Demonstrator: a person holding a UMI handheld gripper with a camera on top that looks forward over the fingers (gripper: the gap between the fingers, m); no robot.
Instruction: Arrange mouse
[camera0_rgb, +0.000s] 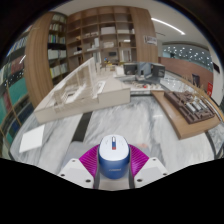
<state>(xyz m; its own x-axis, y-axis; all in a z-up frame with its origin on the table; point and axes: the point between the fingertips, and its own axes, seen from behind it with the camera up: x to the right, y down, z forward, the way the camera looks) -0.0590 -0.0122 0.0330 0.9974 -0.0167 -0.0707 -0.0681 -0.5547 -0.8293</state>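
Note:
A blue and white computer mouse (112, 157) with a small red mark on its wheel sits between my two fingers. The magenta pads (91, 161) press on both of its sides. My gripper (112, 163) is shut on the mouse and holds it above a marble-patterned tabletop (120, 118). The underside of the mouse is hidden, so I cannot tell whether it touches the table.
A long white desk (85, 98) with papers stands ahead to the left. A wooden desk (188, 110) with a dark keyboard is at the right. A monitor (147, 72) and bookshelves (95, 30) stand beyond. A white sheet (30, 138) lies at the left.

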